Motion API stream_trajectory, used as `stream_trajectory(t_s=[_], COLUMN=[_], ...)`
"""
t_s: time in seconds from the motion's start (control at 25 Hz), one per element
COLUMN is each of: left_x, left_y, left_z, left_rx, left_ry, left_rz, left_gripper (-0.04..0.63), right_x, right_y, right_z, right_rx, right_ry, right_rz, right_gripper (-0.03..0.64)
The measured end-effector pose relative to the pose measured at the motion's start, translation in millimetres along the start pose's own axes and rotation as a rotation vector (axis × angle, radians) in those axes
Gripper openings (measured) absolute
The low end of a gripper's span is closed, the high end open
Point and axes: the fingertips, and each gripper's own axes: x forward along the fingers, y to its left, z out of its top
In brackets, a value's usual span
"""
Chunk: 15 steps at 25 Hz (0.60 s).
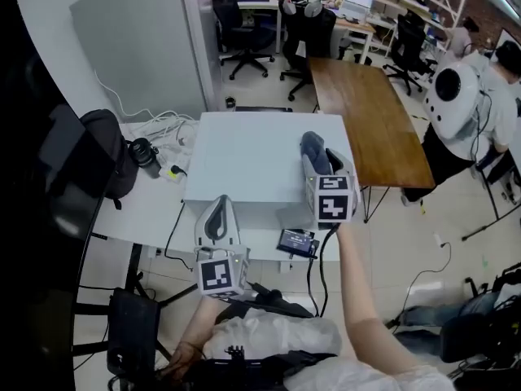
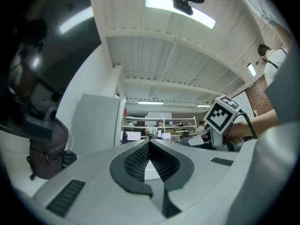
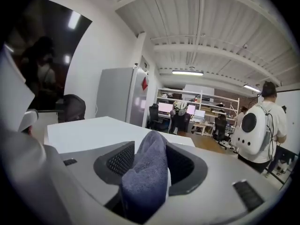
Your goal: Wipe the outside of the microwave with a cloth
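Observation:
The microwave (image 1: pixel 260 157) is a white box on a white table, seen from above in the head view. My right gripper (image 1: pixel 322 160) hovers over the right part of its top, shut on a blue-grey cloth (image 1: pixel 313 147). In the right gripper view the cloth (image 3: pixel 146 172) fills the gap between the jaws, with the microwave's white top (image 3: pixel 89 131) ahead. My left gripper (image 1: pixel 219 212) sits at the microwave's front left edge. In the left gripper view its jaws (image 2: pixel 150 149) are shut with nothing between them, and the right gripper's marker cube (image 2: pixel 223 115) shows to the right.
A black bag (image 1: pixel 106 157), a small black object (image 1: pixel 145 153) and white cables (image 1: pixel 167 127) lie left of the microwave. A wooden table (image 1: pixel 366 112) stands to the right, with a person in a white backpack (image 1: pixel 456 96) beyond. A small black device (image 1: pixel 295 241) sits at the table's front edge.

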Motion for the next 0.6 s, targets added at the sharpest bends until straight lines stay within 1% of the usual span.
stream_trajectory(t_s=[0.12, 0.16, 0.2, 0.24, 0.28, 0.4, 0.52, 0.6], left_x=[2.0, 3.4, 4.5, 5.0, 5.1, 4.3, 1.3, -2.2], left_y=[0.5, 0.9, 1.5, 1.8, 2.0, 4.0, 10.5, 14.5], left_z=[0.3, 0.7, 1.0, 1.2, 0.8, -3.1, -5.0, -5.7], left_rx=[-0.019, -0.021, -0.017, -0.013, -0.010, -0.003, -0.009, -0.007], left_ry=[-0.001, -0.001, 0.000, 0.005, 0.010, 0.014, 0.032, 0.028], left_rz=[0.019, 0.025, 0.030, 0.035, 0.038, 0.049, 0.073, 0.094], left_gripper=[0.002, 0.002, 0.002, 0.002, 0.002, 0.002, 0.002, 0.002], right_x=[13.3, 16.7, 19.1, 20.4, 21.0, 21.5, 22.3, 22.2], right_y=[0.5, 0.8, 1.0, 1.0, 0.3, -0.7, 5.9, 9.8], right_z=[-5.4, -4.7, -5.2, -6.7, -8.0, -8.6, -8.3, -7.0], right_rx=[-0.013, -0.019, -0.022, -0.025, -0.032, -0.070, -0.101, -0.126], right_ry=[0.063, 0.083, 0.106, 0.129, 0.143, 0.155, 0.160, 0.160], right_rz=[0.021, 0.035, 0.043, 0.044, 0.039, 0.018, 0.021, 0.025], right_gripper=[0.240, 0.195, 0.189, 0.153, 0.145, 0.113, 0.103, 0.101])
